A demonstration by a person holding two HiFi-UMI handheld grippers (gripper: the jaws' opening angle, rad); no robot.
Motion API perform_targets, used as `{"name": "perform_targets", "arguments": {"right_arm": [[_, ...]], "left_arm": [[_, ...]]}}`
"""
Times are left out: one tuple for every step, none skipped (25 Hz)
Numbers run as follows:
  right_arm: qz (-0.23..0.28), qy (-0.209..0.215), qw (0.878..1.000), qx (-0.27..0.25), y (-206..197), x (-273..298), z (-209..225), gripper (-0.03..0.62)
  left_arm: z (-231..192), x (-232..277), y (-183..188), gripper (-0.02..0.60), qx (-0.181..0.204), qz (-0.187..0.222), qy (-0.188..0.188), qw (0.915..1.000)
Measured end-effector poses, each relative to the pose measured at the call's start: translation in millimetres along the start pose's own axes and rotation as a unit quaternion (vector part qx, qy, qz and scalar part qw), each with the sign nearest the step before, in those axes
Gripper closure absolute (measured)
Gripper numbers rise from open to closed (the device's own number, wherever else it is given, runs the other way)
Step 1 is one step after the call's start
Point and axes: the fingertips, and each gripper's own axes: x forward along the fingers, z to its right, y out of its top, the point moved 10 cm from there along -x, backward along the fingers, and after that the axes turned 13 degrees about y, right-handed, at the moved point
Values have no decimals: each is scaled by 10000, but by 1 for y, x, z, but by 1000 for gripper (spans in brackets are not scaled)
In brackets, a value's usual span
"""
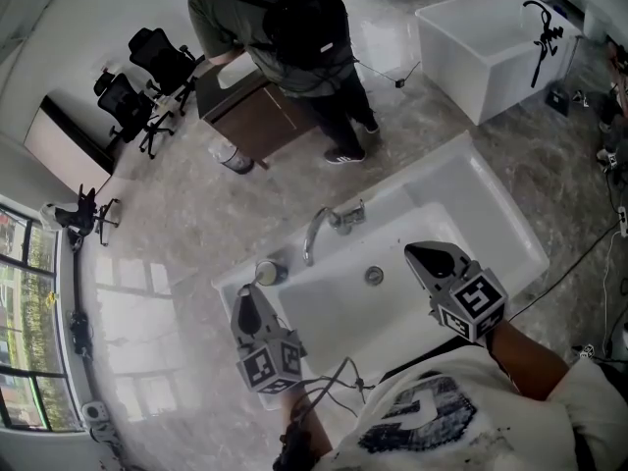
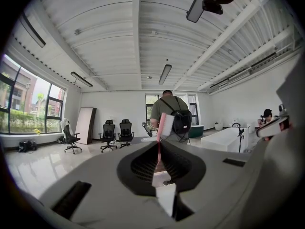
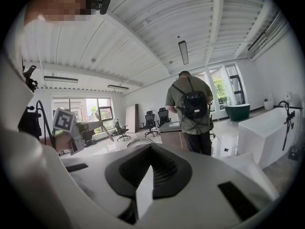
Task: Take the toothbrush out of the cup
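Note:
A pink toothbrush [image 2: 161, 128] stands upright between the jaws of my left gripper [image 2: 160, 168], which is shut on its handle, with the head at the top. In the head view the left gripper [image 1: 246, 309] hovers just in front of the cup [image 1: 268, 271], which stands on the sink's left rim beside the faucet [image 1: 321, 230]. My right gripper [image 1: 432, 260] is shut over the right half of the white sink [image 1: 491, 226] and holds nothing. The right gripper view also catches the left gripper [image 3: 71, 128] with the toothbrush [image 3: 106, 128] sticking up from it.
The drain [image 1: 374, 276] is at the middle of the basin. A person with a black backpack [image 1: 304, 27] stands at a brown cabinet [image 1: 257, 116] beyond the sink. A white bathtub [image 1: 491, 52] is at the far right, and office chairs [image 1: 147, 81] at the far left.

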Motion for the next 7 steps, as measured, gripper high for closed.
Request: {"name": "perform_targets", "arguments": {"right_arm": [[7,0,10000,-7,0,0,-1,595],[14,0,10000,-12,0,0,-1,595],[19,0,10000,-17,0,-1,-1,595],[20,0,10000,-22,0,-2,0,595],[21,0,10000,-26,1,-3,1,595],[21,0,10000,-28,2,-3,1,595],[21,0,10000,-30,3,-4,2,595]], "left_arm": [[0,-1,-1,565,2,0,0,10000],[-1,-2,-1,565,5,0,4,10000],[0,-3,-2,565,8,-2,8,10000],[0,-3,-2,565,9,-10,13,10000],[1,-4,-1,565,10,-20,17,10000],[2,-4,0,565,12,-27,20,10000],[3,-4,1,565,18,-29,22,10000]]}}
